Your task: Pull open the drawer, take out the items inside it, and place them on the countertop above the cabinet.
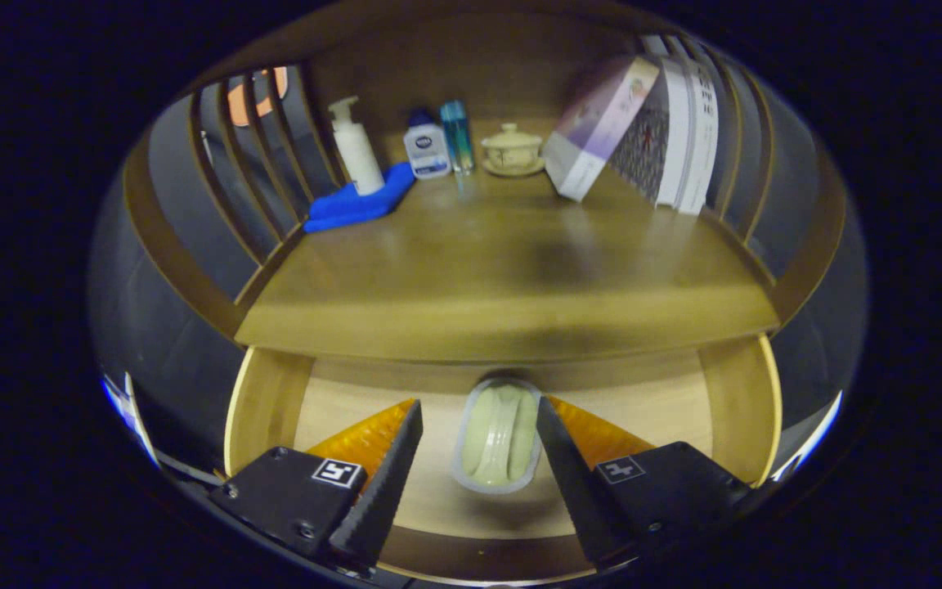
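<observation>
— While the drawer [733, 393] stands pulled out under the wooden surface [512, 270], what lies in it?

— A pale green oval dish [498, 438] with a greyish rim, flat on the drawer floor, partly tucked under the front edge of the surface.

— And the hand-held gripper [479, 421]?

— Its fingers are spread apart, one on either side of the dish, neither touching it as far as I can see.

— What sits at the back of the surface?

— A white pump bottle [356, 147] on a blue cloth [352, 204], a small white bottle [427, 147] with a blue cap, a slim teal bottle [456, 135], a lidded cup [512, 149] on a saucer, and leaning books [643, 131].
</observation>
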### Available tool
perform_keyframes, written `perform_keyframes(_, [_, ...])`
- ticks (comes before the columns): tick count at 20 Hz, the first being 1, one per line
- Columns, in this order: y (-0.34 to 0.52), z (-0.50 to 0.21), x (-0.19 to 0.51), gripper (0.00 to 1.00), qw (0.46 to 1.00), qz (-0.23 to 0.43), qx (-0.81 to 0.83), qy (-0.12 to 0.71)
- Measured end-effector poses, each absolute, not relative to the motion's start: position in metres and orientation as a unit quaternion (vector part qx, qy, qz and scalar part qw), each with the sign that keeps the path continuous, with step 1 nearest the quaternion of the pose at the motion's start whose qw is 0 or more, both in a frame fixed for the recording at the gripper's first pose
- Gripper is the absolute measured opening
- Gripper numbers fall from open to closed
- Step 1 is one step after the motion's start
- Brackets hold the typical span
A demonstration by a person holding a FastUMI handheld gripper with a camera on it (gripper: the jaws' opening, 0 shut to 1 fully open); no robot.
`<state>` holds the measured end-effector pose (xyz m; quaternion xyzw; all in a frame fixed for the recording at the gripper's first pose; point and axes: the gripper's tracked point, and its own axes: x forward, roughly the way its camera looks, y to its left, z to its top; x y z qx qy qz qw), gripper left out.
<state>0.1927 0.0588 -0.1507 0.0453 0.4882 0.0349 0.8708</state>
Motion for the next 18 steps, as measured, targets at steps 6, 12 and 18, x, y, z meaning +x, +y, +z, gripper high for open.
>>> perform_keyframes(6, [0.057,-0.179,0.192,0.85,0.837,0.02,0.049,0.545])
perform_keyframes(12, [0.056,-0.201,0.191,0.75,0.822,0.002,0.045,0.567])
perform_keyframes(18, [0.051,-0.213,0.195,0.48,0.817,-0.014,0.06,0.574])
